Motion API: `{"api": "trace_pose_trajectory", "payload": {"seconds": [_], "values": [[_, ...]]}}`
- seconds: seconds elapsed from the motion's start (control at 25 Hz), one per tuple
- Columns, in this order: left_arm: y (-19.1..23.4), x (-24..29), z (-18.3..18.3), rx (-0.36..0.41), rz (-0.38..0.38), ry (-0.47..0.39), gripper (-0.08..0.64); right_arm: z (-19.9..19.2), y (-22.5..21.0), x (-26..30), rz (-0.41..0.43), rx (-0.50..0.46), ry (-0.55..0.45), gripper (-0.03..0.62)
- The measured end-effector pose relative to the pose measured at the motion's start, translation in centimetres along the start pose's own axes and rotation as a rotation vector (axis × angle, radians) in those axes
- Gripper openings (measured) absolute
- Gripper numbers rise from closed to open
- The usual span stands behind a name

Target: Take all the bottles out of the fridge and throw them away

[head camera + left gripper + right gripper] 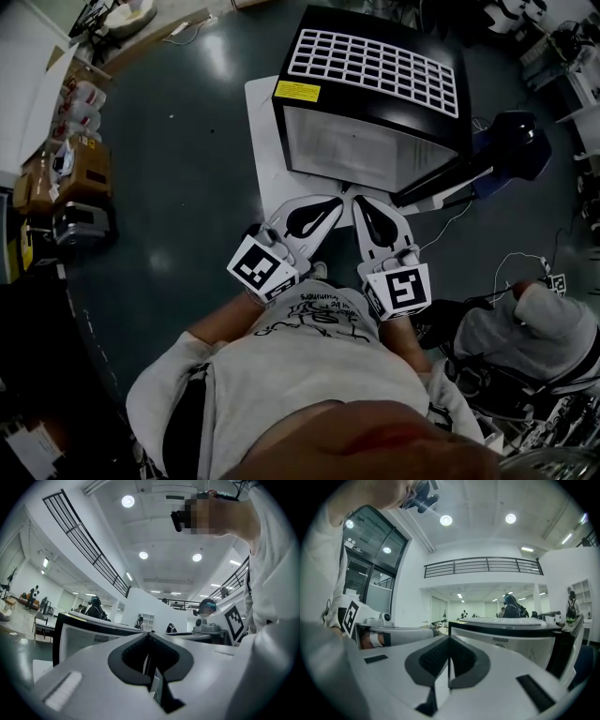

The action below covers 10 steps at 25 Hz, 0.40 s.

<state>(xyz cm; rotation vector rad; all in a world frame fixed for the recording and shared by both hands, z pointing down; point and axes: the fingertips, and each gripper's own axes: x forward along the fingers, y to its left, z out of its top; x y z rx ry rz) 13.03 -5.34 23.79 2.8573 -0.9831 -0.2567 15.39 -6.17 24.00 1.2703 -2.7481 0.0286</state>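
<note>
1. Your left gripper (330, 202): white moulded plastic, black ribbed pads. Jaws pressed together, empty, parked at waist height, probably awaiting the start.
2. Your right gripper (360, 204): identical, closed on nothing.
3. Black boxy fridge (375, 103), upper centre: white grid top, glossy pale door shut, standing on a white floor sheet (262, 122). The bottles are unseen, presumably inside.

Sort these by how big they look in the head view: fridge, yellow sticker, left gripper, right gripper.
1. Fridge, biggest.
2. Left gripper and right gripper: they look alike, so a tie.
3. Yellow sticker, smallest.
</note>
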Motion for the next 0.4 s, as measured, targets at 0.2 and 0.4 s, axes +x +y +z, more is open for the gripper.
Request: {"api": "trace_pose_trajectory", "payload": {"seconds": [0.2, 0.4], "values": [[0.41, -0.16, 0.12, 0.006, 0.005, -0.001, 0.009, 0.16, 0.18, 0.37, 0.005, -0.001, -0.001, 0.009], [0.65, -0.2, 0.16, 0.001, 0.008, 0.0, 0.009, 0.25, 0.12, 0.54, 0.003, -0.003, 0.002, 0.009]]}}
